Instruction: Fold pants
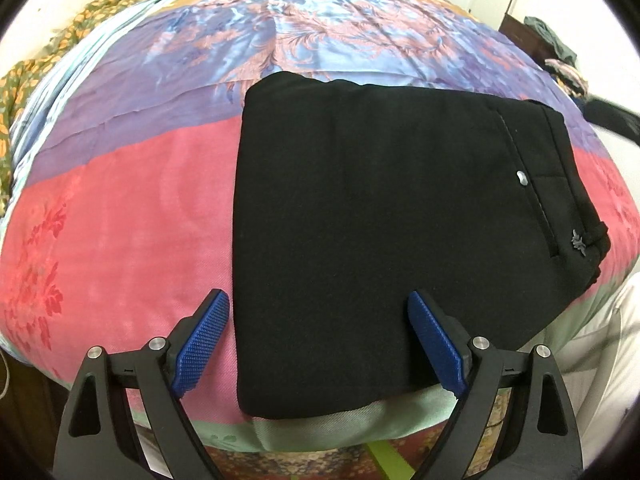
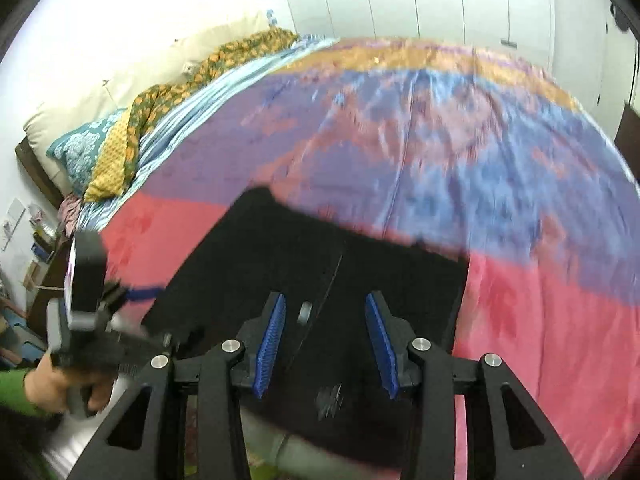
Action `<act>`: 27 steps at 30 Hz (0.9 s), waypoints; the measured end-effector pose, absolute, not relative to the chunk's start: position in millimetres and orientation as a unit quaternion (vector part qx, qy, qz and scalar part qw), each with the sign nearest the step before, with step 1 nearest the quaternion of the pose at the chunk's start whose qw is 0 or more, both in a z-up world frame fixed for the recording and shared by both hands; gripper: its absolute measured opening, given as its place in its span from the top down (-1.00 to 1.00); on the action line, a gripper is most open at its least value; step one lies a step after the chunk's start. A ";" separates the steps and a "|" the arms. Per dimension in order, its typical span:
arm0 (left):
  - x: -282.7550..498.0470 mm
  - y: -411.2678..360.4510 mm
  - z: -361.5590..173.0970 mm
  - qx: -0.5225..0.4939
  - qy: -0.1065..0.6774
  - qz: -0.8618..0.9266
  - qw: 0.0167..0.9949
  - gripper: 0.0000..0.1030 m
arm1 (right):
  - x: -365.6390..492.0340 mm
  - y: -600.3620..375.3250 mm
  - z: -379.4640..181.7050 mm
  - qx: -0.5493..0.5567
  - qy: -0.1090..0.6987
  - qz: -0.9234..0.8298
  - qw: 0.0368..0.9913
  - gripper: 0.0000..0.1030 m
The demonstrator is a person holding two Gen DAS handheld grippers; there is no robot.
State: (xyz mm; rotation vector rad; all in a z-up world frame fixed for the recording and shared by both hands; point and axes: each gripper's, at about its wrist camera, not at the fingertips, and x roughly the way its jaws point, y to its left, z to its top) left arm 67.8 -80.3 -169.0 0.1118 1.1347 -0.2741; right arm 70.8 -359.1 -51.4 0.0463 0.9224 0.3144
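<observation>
**Folded pants at the bed's near edge: risks, and no readable labels**

Nearest: left gripper (image 1: 318, 344), jaws wide apart, nothing between the pads, hovering over the near left corner of the black pants (image 1: 380, 220). Right gripper (image 2: 325, 350), jaws partly apart and empty, above the same cloth; that view is blurred. The pants lie folded into a compact rectangle on the bedspread (image 1: 120, 220), near edge close to the mattress edge. Likely risks: a stray jaw snagging the top layer and undoing the fold, or a nudge sliding the bundle off. Further right, a pale button (image 1: 522, 177) and a small grey emblem (image 1: 579, 241) near the waistband; no lettering legible.
</observation>
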 end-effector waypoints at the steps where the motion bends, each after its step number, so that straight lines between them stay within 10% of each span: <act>1: 67.5 -81.1 -168.6 0.054 0.535 -0.129 0.833 -0.78 | 79.6 -360.4 -57.5 0.024 0.443 0.145 0.885 0.11; 7: 67.7 -84.8 -171.0 0.057 0.537 -0.131 0.832 -0.79 | 112.8 -375.5 -132.4 0.048 0.514 0.112 0.849 0.11; 19: 70.4 -81.6 -175.8 0.045 0.537 -0.131 0.832 -0.82 | 15.2 -360.4 -62.7 0.018 0.453 0.146 0.879 0.11; 27: 70.2 -82.7 -176.6 0.047 0.538 -0.132 0.831 -0.84 | -12.1 -354.7 -115.8 0.055 0.532 0.132 0.835 0.11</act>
